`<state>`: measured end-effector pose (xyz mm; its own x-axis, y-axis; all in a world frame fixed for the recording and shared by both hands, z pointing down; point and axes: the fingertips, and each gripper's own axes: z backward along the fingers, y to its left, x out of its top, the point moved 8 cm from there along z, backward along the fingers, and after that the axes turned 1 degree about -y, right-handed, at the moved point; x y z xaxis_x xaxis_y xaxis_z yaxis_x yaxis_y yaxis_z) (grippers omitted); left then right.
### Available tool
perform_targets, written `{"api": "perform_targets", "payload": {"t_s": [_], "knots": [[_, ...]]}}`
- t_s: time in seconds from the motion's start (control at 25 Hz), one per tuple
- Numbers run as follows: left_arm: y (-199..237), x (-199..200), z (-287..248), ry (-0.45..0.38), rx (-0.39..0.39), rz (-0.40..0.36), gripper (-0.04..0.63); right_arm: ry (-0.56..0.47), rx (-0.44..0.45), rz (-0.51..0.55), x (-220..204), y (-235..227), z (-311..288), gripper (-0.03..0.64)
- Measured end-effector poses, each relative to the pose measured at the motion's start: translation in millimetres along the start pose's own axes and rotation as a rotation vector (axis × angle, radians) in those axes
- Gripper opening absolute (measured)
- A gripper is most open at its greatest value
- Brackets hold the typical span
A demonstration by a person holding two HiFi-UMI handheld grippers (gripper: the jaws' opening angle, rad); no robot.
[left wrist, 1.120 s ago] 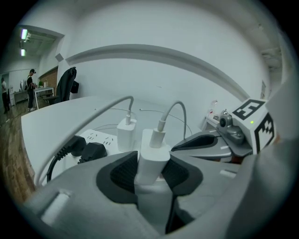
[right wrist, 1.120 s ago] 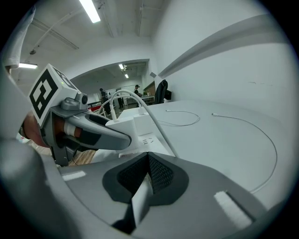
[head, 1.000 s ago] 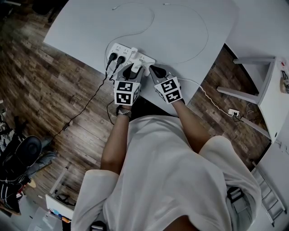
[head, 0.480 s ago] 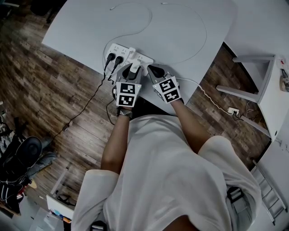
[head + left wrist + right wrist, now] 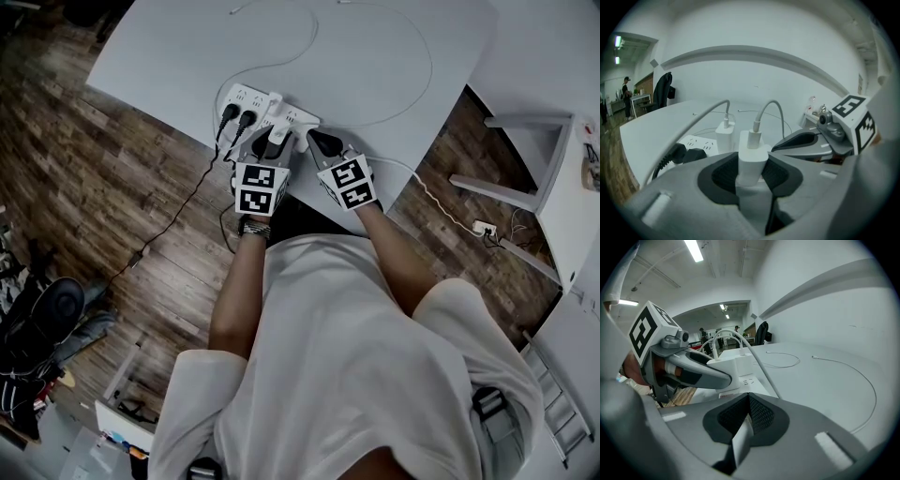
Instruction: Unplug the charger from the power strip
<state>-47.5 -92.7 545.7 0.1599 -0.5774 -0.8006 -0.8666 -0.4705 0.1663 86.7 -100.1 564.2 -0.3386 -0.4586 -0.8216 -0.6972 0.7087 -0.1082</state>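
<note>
A white power strip [image 5: 251, 97] lies near the front edge of the white table [image 5: 375, 47], with two black plugs [image 5: 236, 119] at its left end. My left gripper [image 5: 275, 139] is shut on a white charger [image 5: 752, 154], which stands upright between the pads with its white cable rising from the top. Whether its prongs still sit in the strip is hidden. A second white charger [image 5: 725, 135] stands plugged in behind it. Just to the right, my right gripper [image 5: 314, 141] is shut and holds nothing, its tip at the strip's [image 5: 740, 376] near end.
Thin white cables [image 5: 417, 84] loop across the table behind the strip. Black cords [image 5: 187, 202] drop off the table's front edge to the wooden floor. A white cord runs to a floor socket [image 5: 485, 232] at the right, next to white furniture [image 5: 562, 187].
</note>
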Motion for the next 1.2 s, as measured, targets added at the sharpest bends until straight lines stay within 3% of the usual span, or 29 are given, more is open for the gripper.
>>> {"api": "perform_targets", "payload": {"t_s": [0.16, 0.28, 0.72, 1.0, 1.2], "knots": [[-4, 2, 0, 0.029, 0.038, -0.086, 0.138, 0.001, 0.001, -0.001, 1, 1, 0, 0.002], [-5, 3, -1, 0.038, 0.048, -0.103, 0.138, -0.003, 0.001, 0.001, 1, 0, 0, 0.002], [5, 2, 0, 0.015, -0.04, 0.053, 0.143, -0.002, -0.001, 0.001, 0, 0, -1, 0.002], [-1, 4, 0, 0.046, 0.01, -0.089, 0.14, -0.004, -0.003, 0.002, 2, 1, -1, 0.002], [-3, 5, 1, 0.053, 0.013, -0.105, 0.138, -0.006, -0.004, 0.006, 2, 2, 0, 0.002]]}}
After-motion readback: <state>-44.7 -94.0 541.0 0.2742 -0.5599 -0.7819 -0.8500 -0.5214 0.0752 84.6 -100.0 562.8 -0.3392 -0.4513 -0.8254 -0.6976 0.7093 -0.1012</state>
